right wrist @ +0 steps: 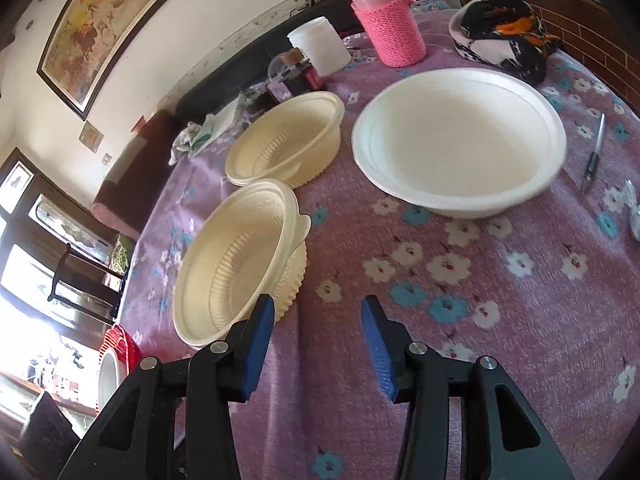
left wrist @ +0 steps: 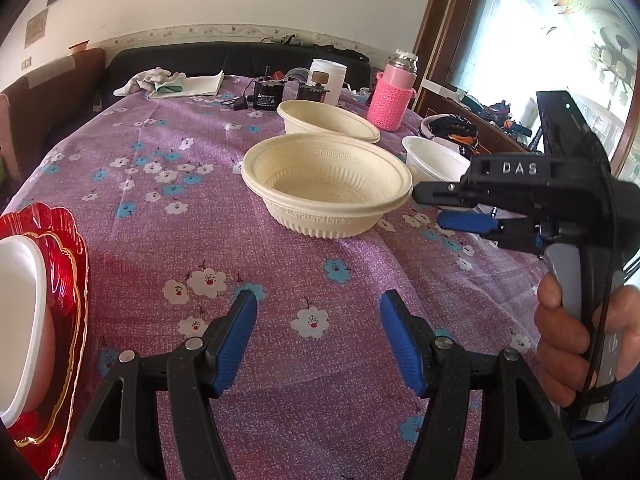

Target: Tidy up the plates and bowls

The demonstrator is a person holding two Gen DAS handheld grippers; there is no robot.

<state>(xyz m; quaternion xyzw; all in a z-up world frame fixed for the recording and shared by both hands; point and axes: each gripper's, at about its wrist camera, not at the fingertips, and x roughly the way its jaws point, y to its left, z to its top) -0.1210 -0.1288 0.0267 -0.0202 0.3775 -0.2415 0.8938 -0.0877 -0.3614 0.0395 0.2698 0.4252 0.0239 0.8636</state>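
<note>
Our left claw (left wrist: 318,308) stands wide over bare purple floral tabletop (left wrist: 168,240), nothing between its blue pads. Our right claw (right wrist: 318,314) is partly open and empty, just beside the near cream bowl (right wrist: 236,260); its body reads "DAS" in the left view. Behind that bowl sits a second cream bowl (right wrist: 286,136), and right of it a white bowl (right wrist: 460,140). Farther back stand a pink knit-sleeved flask (right wrist: 386,20) and a white jar (right wrist: 320,44). A red plate (left wrist: 60,320) carrying a white bowl lies well left.
</note>
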